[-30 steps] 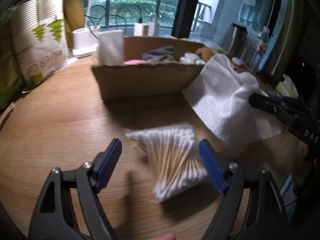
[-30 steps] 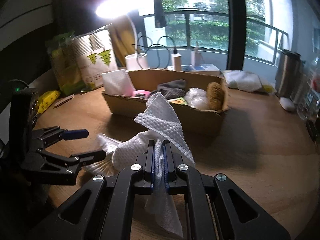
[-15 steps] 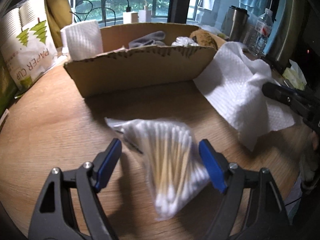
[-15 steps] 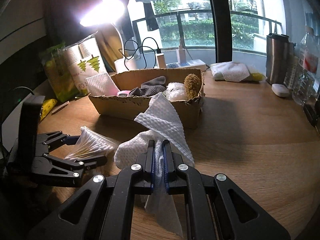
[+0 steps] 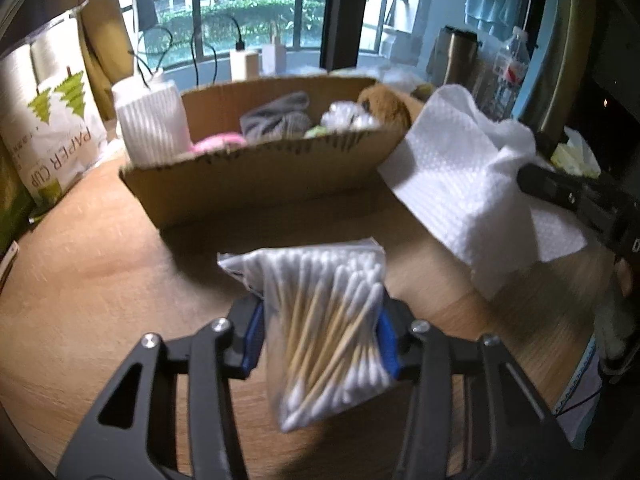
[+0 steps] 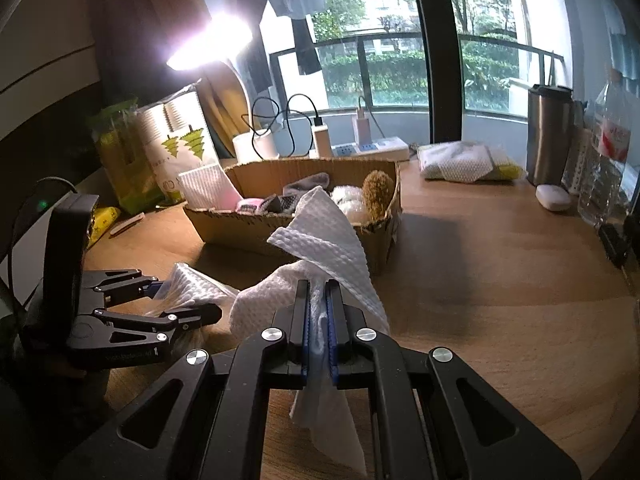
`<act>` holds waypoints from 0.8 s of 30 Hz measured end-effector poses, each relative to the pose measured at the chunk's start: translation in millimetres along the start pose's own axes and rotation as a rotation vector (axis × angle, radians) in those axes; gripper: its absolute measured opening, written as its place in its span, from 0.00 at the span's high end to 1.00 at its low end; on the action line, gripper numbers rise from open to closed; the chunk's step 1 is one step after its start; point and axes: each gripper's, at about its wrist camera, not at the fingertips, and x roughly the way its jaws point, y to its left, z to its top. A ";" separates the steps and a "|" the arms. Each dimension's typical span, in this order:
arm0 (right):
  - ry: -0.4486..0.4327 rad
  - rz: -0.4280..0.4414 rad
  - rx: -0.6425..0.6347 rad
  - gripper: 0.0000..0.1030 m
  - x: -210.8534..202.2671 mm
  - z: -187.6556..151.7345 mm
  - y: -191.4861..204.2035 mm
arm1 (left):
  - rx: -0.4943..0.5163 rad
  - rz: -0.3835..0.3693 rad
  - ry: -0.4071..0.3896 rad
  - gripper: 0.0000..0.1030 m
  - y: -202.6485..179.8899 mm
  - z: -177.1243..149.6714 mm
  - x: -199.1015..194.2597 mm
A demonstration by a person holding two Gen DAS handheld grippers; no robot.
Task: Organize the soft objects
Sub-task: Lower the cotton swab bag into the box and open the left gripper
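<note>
My left gripper [image 5: 320, 334] is shut on a clear bag of cotton swabs [image 5: 328, 320] and holds it above the wooden table [image 5: 100, 280]. It also shows in the right wrist view [image 6: 176, 300], with the bag [image 6: 188, 286] between its fingers. My right gripper [image 6: 318, 320] is shut on a white paper towel [image 6: 320, 248], which also shows in the left wrist view [image 5: 460, 184], hanging off the table. A cardboard box [image 5: 260, 168] just beyond holds a grey sock [image 5: 276, 118], a pink item, a white wad and a brown brush [image 6: 378, 192].
A paper-cup pack [image 5: 48, 128] and a tissue roll [image 5: 152, 120] stand at the left of the box. A power strip with chargers [image 6: 372, 146], a folded cloth [image 6: 464, 162], a steel tumbler [image 6: 550, 134] and bottles [image 6: 608, 148] line the far and right side.
My left gripper has closed on the cotton swab bag and lifted it off the table. The right gripper has kept hold of the paper towel, and the view has drawn back from the box.
</note>
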 end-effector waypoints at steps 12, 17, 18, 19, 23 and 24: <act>-0.069 -0.034 -0.012 0.92 -28.0 28.6 -16.8 | 0.025 -0.021 -0.127 0.54 -15.2 48.6 -29.0; -0.075 -0.061 -0.028 0.92 -29.7 41.3 -25.0 | 0.023 -0.035 -0.152 0.54 -18.8 71.2 -25.9; -0.080 -0.066 -0.025 0.92 -30.3 43.4 -27.8 | 0.027 -0.036 -0.157 0.54 -20.7 75.8 -24.7; -0.086 -0.072 -0.021 0.92 -31.1 45.3 -30.8 | 0.030 -0.036 -0.161 0.54 -22.0 78.3 -24.2; -0.108 -0.086 0.001 0.92 -33.3 51.5 -44.6 | 0.038 -0.031 -0.178 0.54 -26.0 92.9 -19.4; -0.110 -0.088 0.004 0.92 -33.7 52.8 -48.1 | 0.038 -0.029 -0.180 0.54 -27.0 95.6 -17.7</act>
